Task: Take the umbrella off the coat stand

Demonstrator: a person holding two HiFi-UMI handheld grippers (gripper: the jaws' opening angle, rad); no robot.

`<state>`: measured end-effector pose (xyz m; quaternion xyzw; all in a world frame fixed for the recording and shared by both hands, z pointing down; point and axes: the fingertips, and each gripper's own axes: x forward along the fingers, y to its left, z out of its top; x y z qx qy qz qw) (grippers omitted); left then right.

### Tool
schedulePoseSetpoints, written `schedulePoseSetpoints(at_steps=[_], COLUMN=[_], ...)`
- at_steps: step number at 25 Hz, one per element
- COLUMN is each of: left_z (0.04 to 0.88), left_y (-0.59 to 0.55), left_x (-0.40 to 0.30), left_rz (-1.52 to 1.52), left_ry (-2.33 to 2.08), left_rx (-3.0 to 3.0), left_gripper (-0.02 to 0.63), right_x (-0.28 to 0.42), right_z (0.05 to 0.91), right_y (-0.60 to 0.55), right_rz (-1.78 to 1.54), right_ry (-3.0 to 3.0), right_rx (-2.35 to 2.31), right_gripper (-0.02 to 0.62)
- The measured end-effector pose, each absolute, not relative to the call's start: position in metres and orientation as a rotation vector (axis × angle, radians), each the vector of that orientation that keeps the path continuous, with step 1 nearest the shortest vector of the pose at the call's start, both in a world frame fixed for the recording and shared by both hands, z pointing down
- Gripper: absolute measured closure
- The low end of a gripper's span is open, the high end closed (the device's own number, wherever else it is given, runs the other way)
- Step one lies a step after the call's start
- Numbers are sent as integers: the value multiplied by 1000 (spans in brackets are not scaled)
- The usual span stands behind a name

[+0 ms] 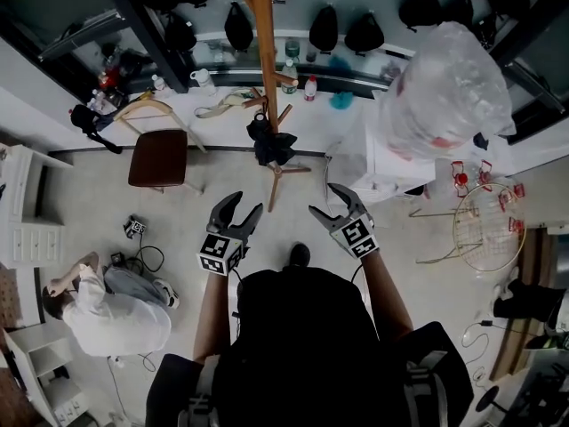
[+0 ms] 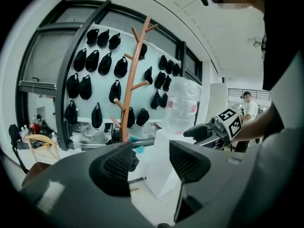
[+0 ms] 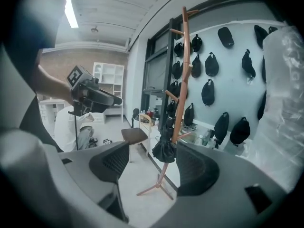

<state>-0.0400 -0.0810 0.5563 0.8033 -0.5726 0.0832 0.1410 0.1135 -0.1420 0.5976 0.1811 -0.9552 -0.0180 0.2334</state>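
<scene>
**Inspector:** Item under inspection, and its position?

**Assistant:** One black umbrella [image 1: 271, 142], folded. It hangs on a low peg of the coat stand [image 1: 263, 60], close against the stand's pole and above its spread feet. It has not been taken off.

**Inspector:** Left tool?

**Assistant:** The left tool [image 1: 246, 203] is held in the air on the near side of the stand, well apart from it. Its jaws are wide with nothing between them. Its own view shows only floor and background in the gap.

**Inspector:** Right tool?

**Assistant:** The right tool [image 1: 324, 197] is beside the left one, also on the near side of the stand and well apart from it. Its jaws are wide and grip nothing. In its own view the umbrella appears in the gap between the jaws, far beyond them and not in contact.

**Inspector:** Surroundings of the stand?

**Assistant:** Behind the stand is a white desk [image 1: 338, 127] carrying bottles [image 1: 310, 87] and a cup [image 1: 202, 76]. Behind that is a wall hung with black caps [image 1: 324, 27]. To the stand's left in the head view is a chair [image 1: 160, 157] with a brown seat. To its right is a large bundle in clear plastic [image 1: 449, 87], and a wire rack [image 1: 487, 225] is farther right. A person [image 1: 111, 314] crouches on the floor, left of the stand and well apart from it
</scene>
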Motion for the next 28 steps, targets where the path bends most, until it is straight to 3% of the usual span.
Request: schedulePoseSetpoints(at_steps=[28], left_z=[570], left_y=[-126], left_x=[-67], left_rz=[206], left_ry=[-1693], left_rx=[2264], left_gripper=[374], right_x=[102], right_z=[603], right_y=[-189], right_rz=[-22], right_ry=[-2612], right_rx=[494], right_gripper=[287])
